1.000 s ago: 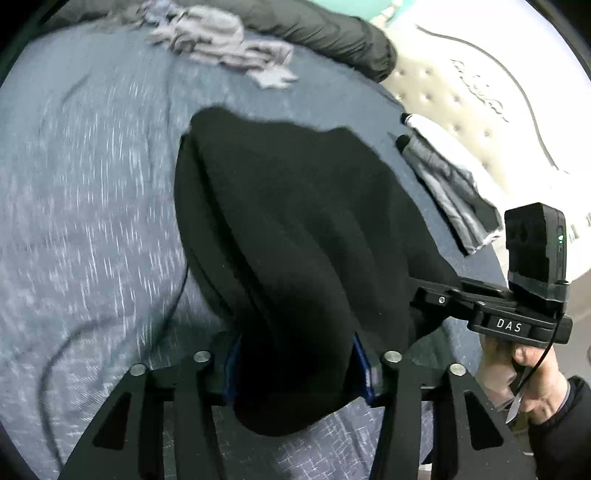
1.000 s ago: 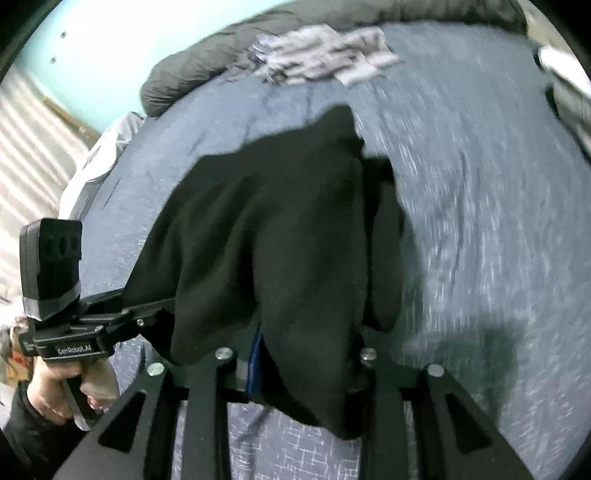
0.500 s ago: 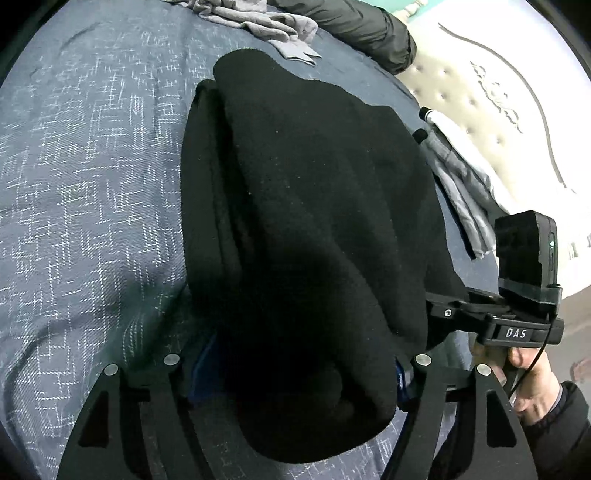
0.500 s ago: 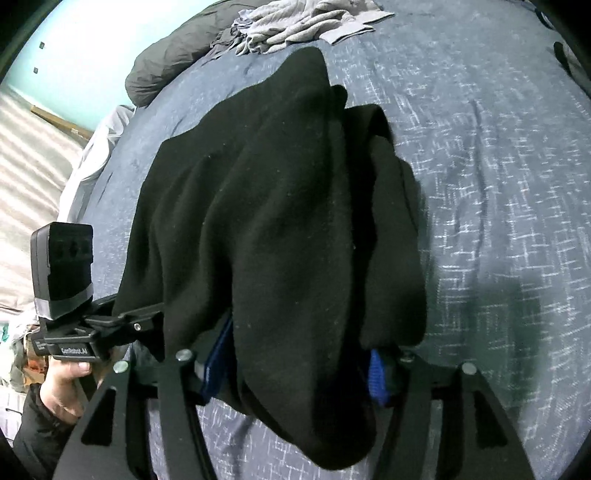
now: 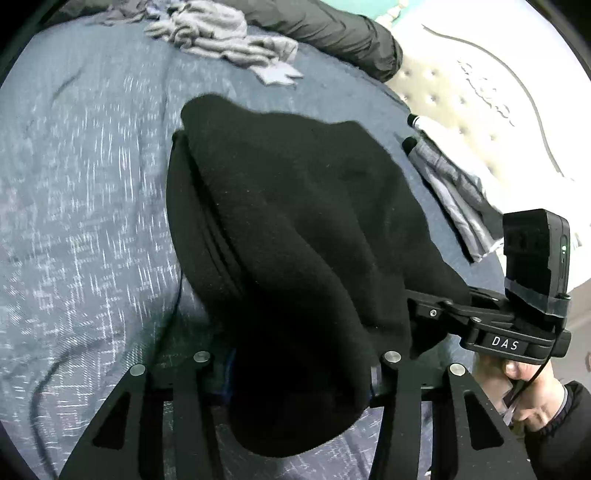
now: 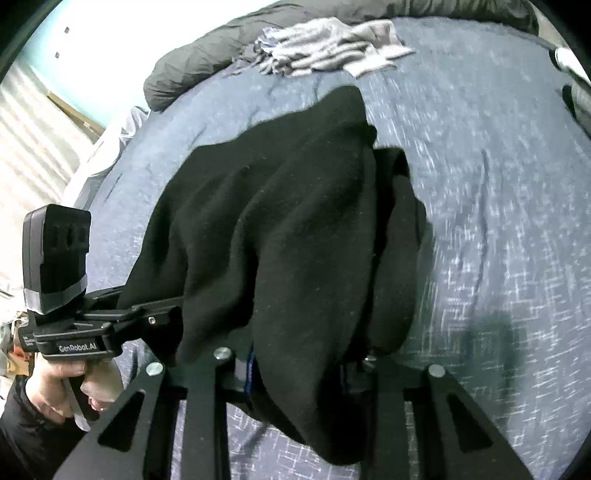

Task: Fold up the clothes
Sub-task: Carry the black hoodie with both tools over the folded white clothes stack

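A thick black garment (image 5: 295, 221) hangs bunched between both grippers above the blue-grey bed (image 5: 92, 221). My left gripper (image 5: 295, 369) is shut on its near end, and the cloth spills over the fingers and hides the pads. In the right wrist view the same garment (image 6: 288, 221) drapes over my right gripper (image 6: 299, 369), which is shut on its other end. Each view shows the other gripper, held in a hand, beside the cloth: the right gripper (image 5: 424, 310) and the left gripper (image 6: 155, 310).
Crumpled grey clothes (image 5: 221, 37) lie at the bed's far end by a dark duvet (image 5: 332, 29). Folded grey clothes (image 5: 454, 199) sit along the right edge by a cream headboard (image 5: 480, 92). A thin dark cable (image 5: 110, 332) runs over the bedcover.
Both grippers' fingers stand closer together on the garment than half a second ago. The bundle has risen off the bed, and the bedcover is blurred with motion.
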The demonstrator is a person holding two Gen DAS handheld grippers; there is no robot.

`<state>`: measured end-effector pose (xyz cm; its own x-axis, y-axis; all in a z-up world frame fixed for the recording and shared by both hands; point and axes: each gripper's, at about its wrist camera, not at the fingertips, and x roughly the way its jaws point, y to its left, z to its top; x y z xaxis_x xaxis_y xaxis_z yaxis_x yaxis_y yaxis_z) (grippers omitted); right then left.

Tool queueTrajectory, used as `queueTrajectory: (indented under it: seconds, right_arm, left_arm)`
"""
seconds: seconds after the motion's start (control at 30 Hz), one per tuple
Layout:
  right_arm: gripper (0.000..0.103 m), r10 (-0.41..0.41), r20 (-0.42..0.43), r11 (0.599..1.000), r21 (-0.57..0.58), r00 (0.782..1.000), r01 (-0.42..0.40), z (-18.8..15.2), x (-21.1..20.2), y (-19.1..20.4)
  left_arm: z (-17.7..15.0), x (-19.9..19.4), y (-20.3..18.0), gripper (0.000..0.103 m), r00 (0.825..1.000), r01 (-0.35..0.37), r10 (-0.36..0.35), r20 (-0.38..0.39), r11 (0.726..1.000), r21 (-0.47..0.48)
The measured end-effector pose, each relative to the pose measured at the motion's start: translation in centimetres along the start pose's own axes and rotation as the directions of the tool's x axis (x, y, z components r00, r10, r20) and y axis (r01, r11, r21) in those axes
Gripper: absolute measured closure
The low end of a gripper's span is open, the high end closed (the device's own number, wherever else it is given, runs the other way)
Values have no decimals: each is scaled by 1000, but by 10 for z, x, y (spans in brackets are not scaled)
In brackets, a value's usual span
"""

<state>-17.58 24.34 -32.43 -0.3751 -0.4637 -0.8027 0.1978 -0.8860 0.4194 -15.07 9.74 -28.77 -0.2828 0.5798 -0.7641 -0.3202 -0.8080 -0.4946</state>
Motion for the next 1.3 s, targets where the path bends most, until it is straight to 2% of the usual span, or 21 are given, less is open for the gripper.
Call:
queueTrajectory:
  seconds: [0.3, 0.7, 1.3]
  right_arm:
    - [74, -14, 72, 998, -52, 997, 18, 20, -43, 15]
    - [74, -26, 167, 995, -94, 986, 42, 36, -128, 20]
    - [74, -124, 264, 982, -104, 957, 156, 41, -237, -9]
  left_arm:
    - [27, -38, -40, 53, 998, -11, 8, 67, 999, 49]
    - [57, -73, -113, 53, 992, -17, 0, 127, 991, 130]
    - [80, -74, -235, 53, 987, -5, -33, 158, 971, 238]
